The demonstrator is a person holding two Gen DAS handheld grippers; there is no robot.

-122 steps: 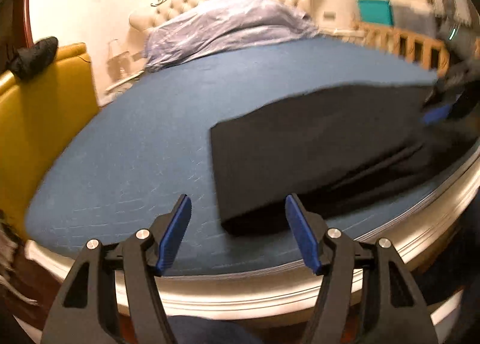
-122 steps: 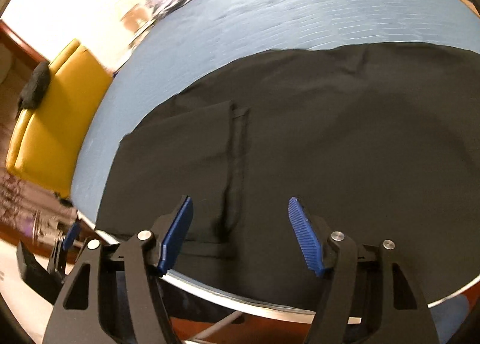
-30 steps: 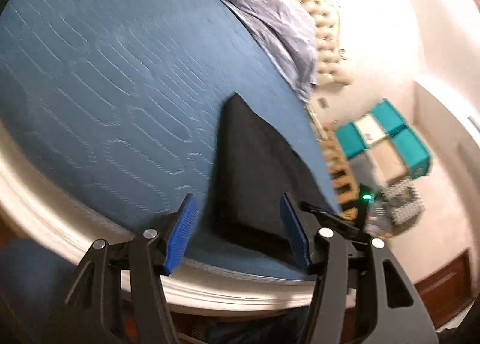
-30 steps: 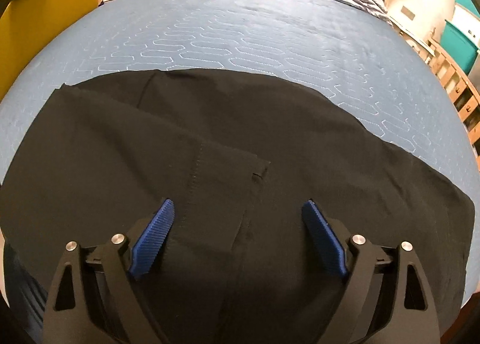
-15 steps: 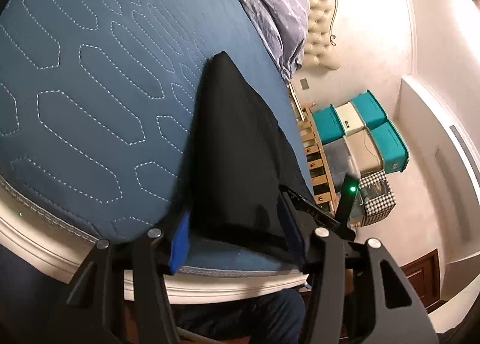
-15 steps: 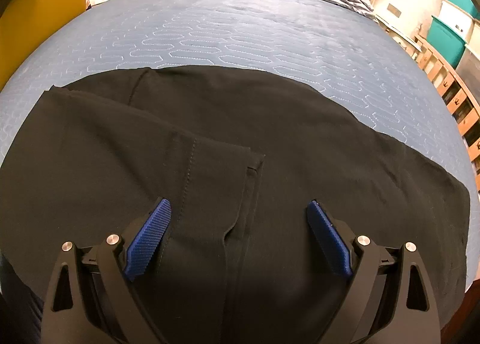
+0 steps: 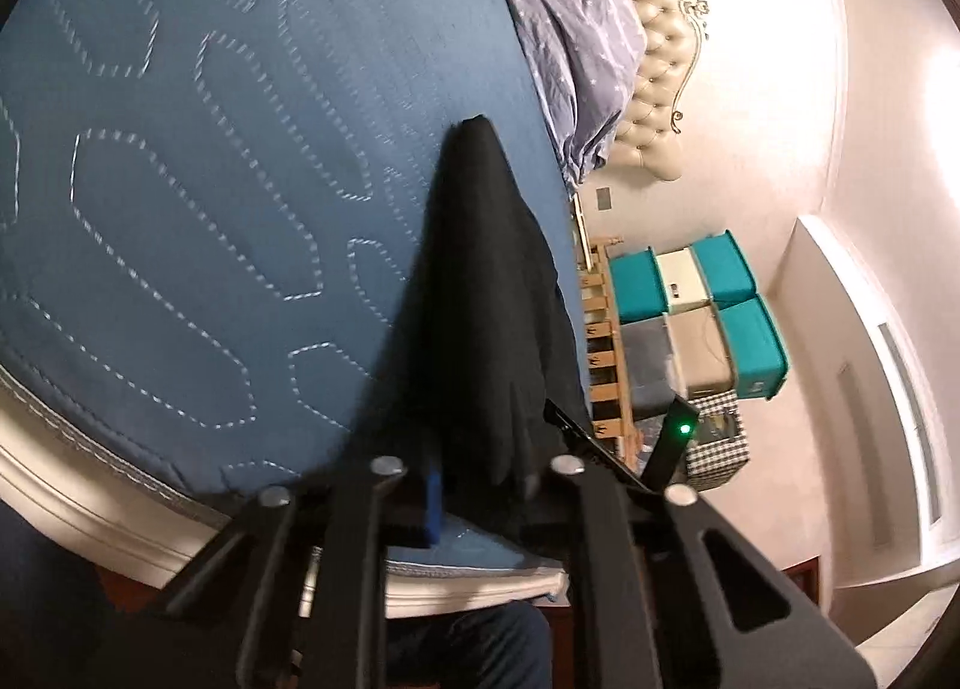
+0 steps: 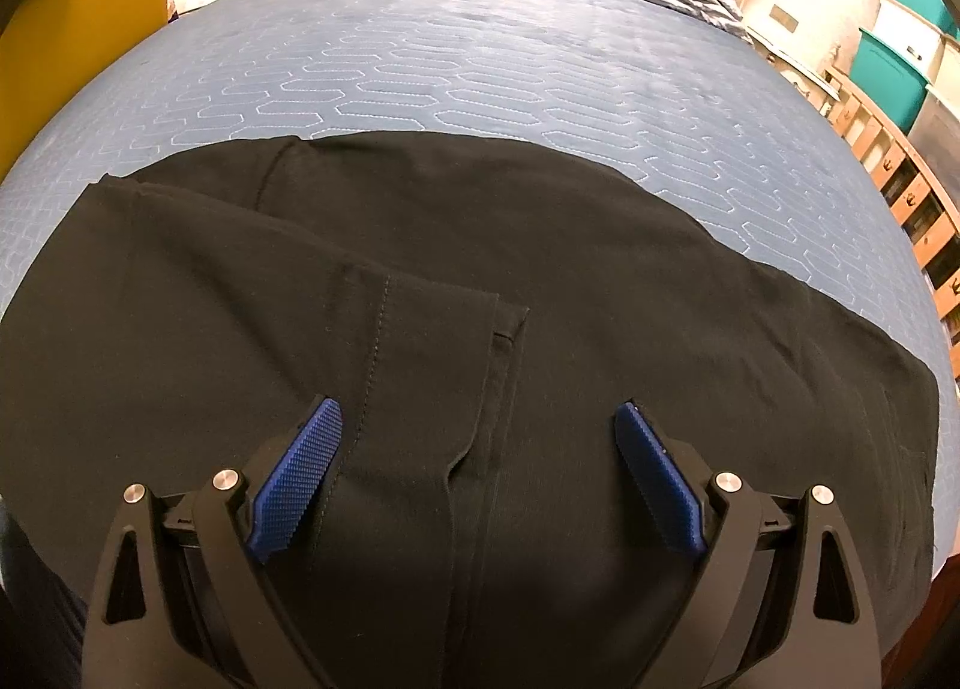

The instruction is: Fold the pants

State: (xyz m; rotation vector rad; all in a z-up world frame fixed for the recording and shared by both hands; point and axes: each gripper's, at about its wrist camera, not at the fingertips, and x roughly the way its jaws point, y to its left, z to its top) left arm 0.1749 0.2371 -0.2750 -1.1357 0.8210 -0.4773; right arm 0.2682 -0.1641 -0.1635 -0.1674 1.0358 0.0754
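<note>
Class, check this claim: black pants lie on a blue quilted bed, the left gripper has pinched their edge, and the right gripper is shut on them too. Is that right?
Not quite. The right wrist view shows the right gripper open above the pants, holding nothing. The rest stands: the left gripper has closed on the pants' edge on the blue bed.

Plain black fabric pants lie on a blue quilted mattress cover stitched with pale elongated hexagons. Black gripper arms carry textured blue finger pads. Teal plastic storage bins stand behind.
</note>
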